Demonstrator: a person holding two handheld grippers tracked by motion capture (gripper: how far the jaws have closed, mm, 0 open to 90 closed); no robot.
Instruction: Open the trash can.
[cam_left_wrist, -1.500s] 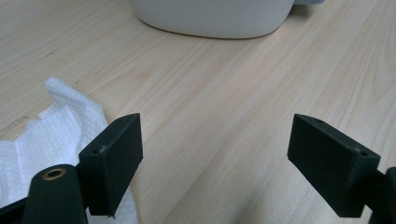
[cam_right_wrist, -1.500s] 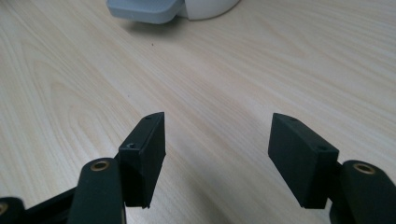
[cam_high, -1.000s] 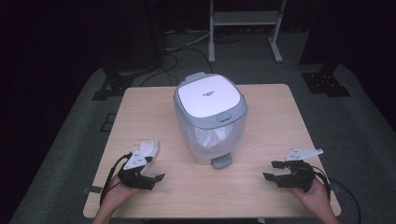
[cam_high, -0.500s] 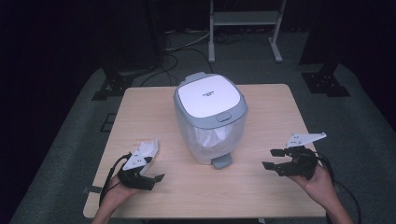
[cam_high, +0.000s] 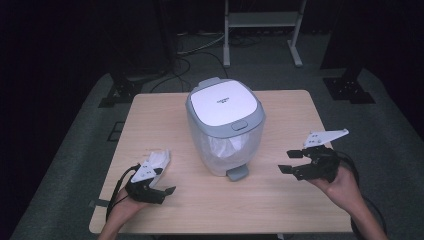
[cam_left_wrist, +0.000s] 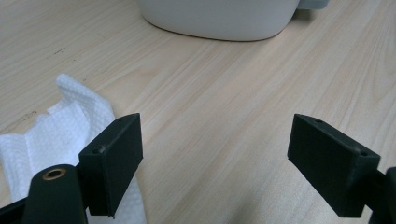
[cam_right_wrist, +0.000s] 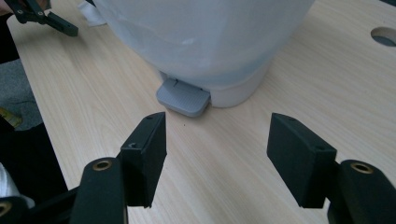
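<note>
A small pedal bin (cam_high: 226, 127) with a white lid, grey rim and translucent body stands at the middle of the wooden table (cam_high: 280, 200). Its grey pedal (cam_high: 237, 173) (cam_right_wrist: 183, 97) faces the front edge. A crumpled white paper towel (cam_high: 159, 160) (cam_left_wrist: 51, 130) lies at the front left. My left gripper (cam_high: 157, 192) (cam_left_wrist: 219, 163) rests open on the table beside the towel, with nothing between its jaws. My right gripper (cam_high: 291, 161) (cam_right_wrist: 217, 156) is open at the front right, raised slightly, its jaws pointing towards the pedal and the bin's base (cam_right_wrist: 205, 42).
Dark floor surrounds the table, with a white metal stand (cam_high: 262, 30) and cables behind it. A round hole (cam_right_wrist: 384, 35) in the tabletop shows in the right gripper view. Bare wood lies between the two grippers in front of the bin.
My right gripper has lifted off the table and shifted a little up and towards the bin. The left gripper and towel have stayed still.
</note>
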